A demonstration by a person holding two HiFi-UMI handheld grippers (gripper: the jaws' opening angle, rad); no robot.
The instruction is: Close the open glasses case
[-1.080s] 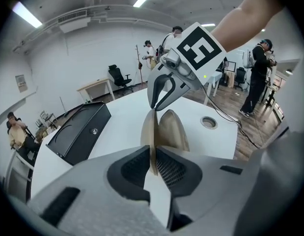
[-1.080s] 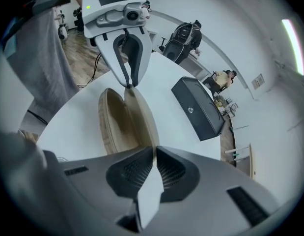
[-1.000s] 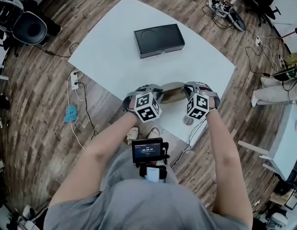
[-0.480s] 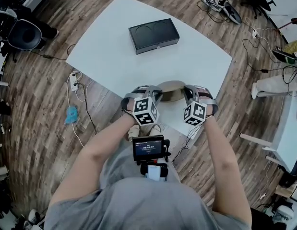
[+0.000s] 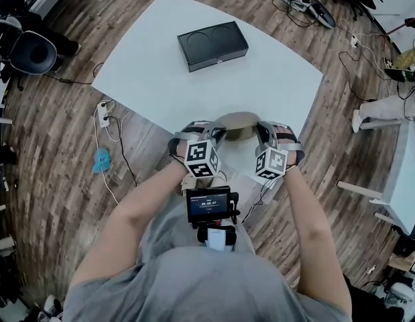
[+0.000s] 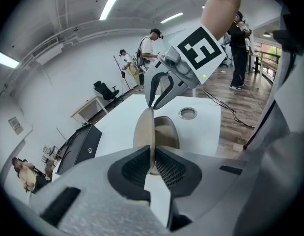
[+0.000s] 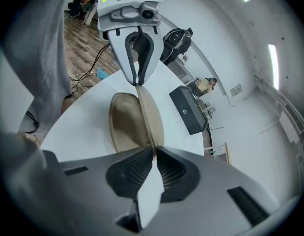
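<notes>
Case (image 5: 238, 122): at the surface's (image 5: 281, 86) 6 o'clock edge, lid raised. Left tool (image 5: 216, 133) at 9 and right tool (image 5: 261, 133) at 3 each pinch a lid end, jaws narrow. Box (image 5: 212, 44): toward 12 o'clock, well apart, open surface between.

Ceiling strip lights (image 6: 111, 3) give bright, even light. Fisheye distortion bends the edges; the near fingers (image 6: 88, 195) blur.

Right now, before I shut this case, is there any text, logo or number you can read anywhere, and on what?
Small screen at the person's waist: a line of characters, too small to read.
Black box: small pale logo, too small to read.
Marker cubes: square patterns, no words.
Glasses case: no print visible.
</notes>
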